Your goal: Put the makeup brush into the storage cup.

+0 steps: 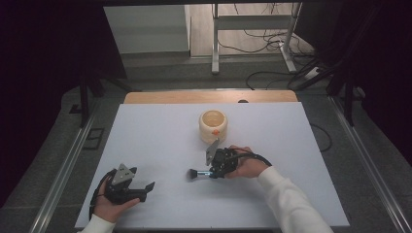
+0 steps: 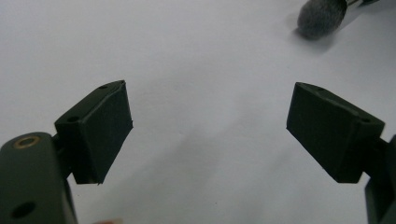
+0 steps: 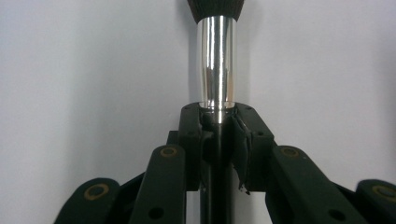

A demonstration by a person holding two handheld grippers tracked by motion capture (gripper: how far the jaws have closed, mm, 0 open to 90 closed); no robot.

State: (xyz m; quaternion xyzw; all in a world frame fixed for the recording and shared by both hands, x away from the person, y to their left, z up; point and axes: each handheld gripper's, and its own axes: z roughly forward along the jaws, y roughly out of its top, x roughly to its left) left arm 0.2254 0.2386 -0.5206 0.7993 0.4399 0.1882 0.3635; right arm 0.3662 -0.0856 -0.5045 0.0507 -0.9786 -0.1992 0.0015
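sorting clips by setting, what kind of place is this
Probably a lab recording station: a bare white table ringed by dark curtains, loose cables on the floor, and a metal stand behind.

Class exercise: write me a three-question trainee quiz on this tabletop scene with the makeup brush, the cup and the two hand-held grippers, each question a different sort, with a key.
1. True or false: the right hand-held gripper is shut on the makeup brush.
2. Which stands open with nothing between its jaws? A) left hand-held gripper B) right hand-held gripper
3. Fill in: the cream cup stands ____ on the white table, beyond the right hand.

Key: 1 true; 2 A; 3 upright.
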